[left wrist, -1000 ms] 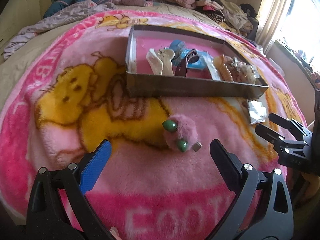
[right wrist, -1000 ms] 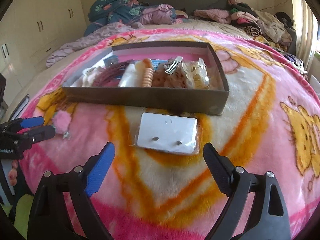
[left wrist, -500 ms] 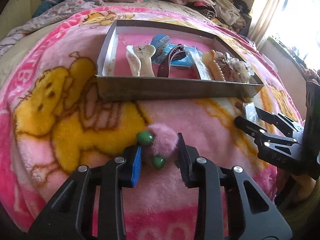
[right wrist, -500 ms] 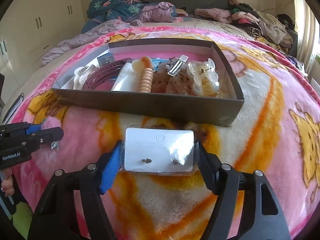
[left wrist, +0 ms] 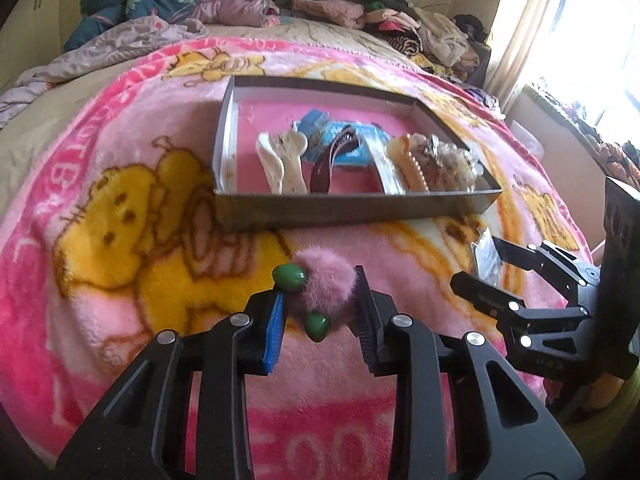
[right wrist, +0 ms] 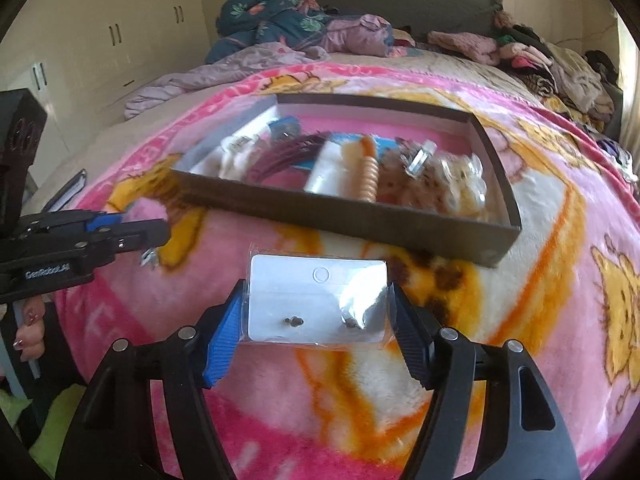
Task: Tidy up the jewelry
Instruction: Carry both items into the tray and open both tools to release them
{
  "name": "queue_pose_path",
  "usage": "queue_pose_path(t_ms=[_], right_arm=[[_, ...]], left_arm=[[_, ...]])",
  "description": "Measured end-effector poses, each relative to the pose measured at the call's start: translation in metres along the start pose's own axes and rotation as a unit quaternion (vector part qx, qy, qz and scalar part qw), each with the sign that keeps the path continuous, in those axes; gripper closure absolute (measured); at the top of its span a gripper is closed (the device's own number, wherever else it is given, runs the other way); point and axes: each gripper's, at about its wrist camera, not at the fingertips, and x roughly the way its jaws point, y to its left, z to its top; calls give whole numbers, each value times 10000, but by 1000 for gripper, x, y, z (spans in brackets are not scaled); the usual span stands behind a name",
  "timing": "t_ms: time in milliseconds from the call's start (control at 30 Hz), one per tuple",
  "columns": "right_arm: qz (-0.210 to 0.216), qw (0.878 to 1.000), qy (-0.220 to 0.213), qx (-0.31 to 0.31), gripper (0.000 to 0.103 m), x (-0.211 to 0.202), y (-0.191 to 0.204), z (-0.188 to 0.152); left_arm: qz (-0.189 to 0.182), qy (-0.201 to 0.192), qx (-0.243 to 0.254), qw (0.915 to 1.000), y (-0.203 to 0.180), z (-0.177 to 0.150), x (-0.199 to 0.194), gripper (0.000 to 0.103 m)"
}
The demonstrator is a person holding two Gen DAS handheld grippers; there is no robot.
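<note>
My left gripper (left wrist: 320,300) is shut on a pink fluffy pom-pom earring (left wrist: 326,286) with green beads and holds it above the blanket, in front of the box. My right gripper (right wrist: 318,316) is shut on a white earring card (right wrist: 316,300) in a clear sleeve with two studs, lifted off the blanket. The card also shows in the left wrist view (left wrist: 486,258). The shallow cardboard box (left wrist: 352,202) holds hair clips, a maroon headband, a beaded bracelet and a blue packet; it also shows in the right wrist view (right wrist: 360,216).
Everything lies on a pink cartoon blanket (left wrist: 120,200) on a bed. Piled clothes (left wrist: 400,20) and bedding lie at the far side. A window (left wrist: 600,40) is to the right. Wardrobe doors (right wrist: 112,40) stand to the left.
Both grippers closed from wide open, the left on the pom-pom earring and the right on the earring card, and lifted them slightly off the blanket toward the box.
</note>
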Motion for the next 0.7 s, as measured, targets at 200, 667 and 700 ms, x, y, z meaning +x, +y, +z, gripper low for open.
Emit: queue_pose_path(t_ms=[200, 667, 700], right_arm=[[44, 9998, -165, -79, 37, -11, 6, 15], [-51, 9989, -459, -57, 37, -22, -16, 48], [-68, 9988, -479, -44, 37, -23, -20, 50]], left_arm=[[-9, -113, 55, 9999, -3, 14, -8, 80], [-39, -307, 278, 9991, -22, 60, -4, 80], [-46, -317, 292, 9991, -23, 64, -2, 80]])
